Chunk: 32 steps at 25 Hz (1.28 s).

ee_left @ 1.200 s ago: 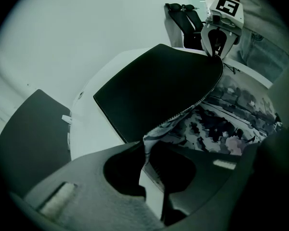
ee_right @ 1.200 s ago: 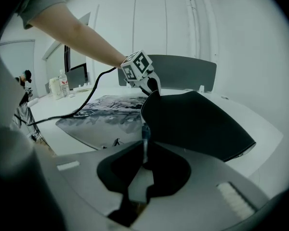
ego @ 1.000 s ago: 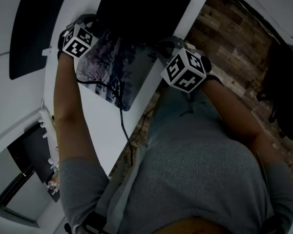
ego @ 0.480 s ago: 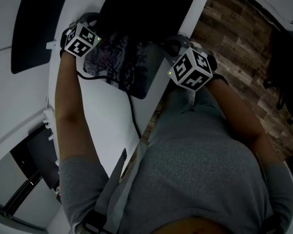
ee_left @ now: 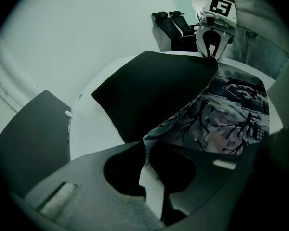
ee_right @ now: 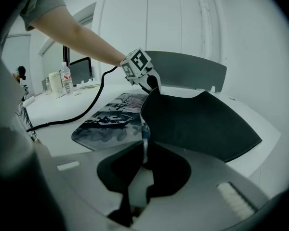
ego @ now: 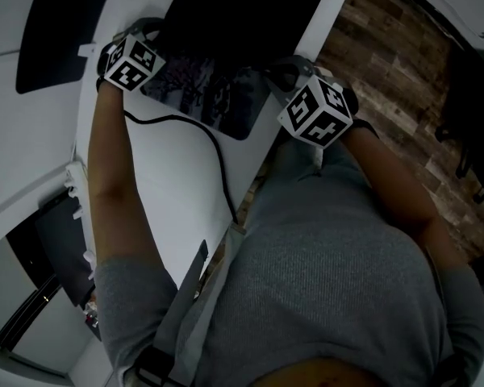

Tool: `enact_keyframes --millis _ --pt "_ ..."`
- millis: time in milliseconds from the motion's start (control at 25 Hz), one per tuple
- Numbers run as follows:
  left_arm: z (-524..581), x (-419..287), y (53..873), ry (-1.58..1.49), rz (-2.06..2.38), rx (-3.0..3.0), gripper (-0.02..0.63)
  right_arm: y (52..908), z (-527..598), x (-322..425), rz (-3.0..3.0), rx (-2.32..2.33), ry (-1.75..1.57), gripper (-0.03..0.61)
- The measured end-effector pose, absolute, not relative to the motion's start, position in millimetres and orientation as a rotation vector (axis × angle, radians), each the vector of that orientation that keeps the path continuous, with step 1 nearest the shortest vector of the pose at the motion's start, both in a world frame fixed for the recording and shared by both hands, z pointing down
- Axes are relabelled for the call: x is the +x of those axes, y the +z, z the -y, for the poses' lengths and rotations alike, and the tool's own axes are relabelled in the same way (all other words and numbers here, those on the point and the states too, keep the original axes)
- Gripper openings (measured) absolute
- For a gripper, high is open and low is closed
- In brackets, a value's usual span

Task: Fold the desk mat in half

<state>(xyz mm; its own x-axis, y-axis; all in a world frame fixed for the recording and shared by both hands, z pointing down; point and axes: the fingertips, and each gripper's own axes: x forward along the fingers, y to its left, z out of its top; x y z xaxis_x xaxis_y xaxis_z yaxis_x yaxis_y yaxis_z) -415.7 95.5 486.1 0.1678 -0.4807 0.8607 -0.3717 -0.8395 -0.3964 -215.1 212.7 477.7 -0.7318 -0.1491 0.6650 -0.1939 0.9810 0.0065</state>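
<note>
The desk mat [ego: 214,95] lies on the white table [ego: 169,184], partly folded. Its black underside [ego: 234,14] is turned up on the far side, and its printed tree picture [ee_left: 231,114] still shows nearer the person. My left gripper [ee_left: 145,150] is shut on one corner of the raised edge. My right gripper [ee_right: 144,141] is shut on the other corner of that edge. In the head view the left gripper's marker cube [ego: 129,63] is at the mat's left end and the right gripper's cube [ego: 316,111] at its right end. The edge runs taut between the two grippers.
A black cable [ego: 185,127] crosses the table from the left gripper toward the person. A second dark mat [ego: 56,47] lies to the left. The table's edge [ego: 262,168] drops to a brick-patterned floor [ego: 387,55]. Bottles [ee_right: 65,78] stand far left and office chairs [ee_left: 176,28] behind.
Both grippers have drawn the held edge further over the printed face, toward the person. The black underside covers more of it and the strip of print showing has narrowed.
</note>
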Motion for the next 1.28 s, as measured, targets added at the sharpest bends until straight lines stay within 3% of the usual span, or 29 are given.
enact_keyframes --millis 1280 --pt "-188 -453 485 -1.766 -0.924 -2.343 0.034 477 -310 -252 2.382 0.075 0.031 0.028"
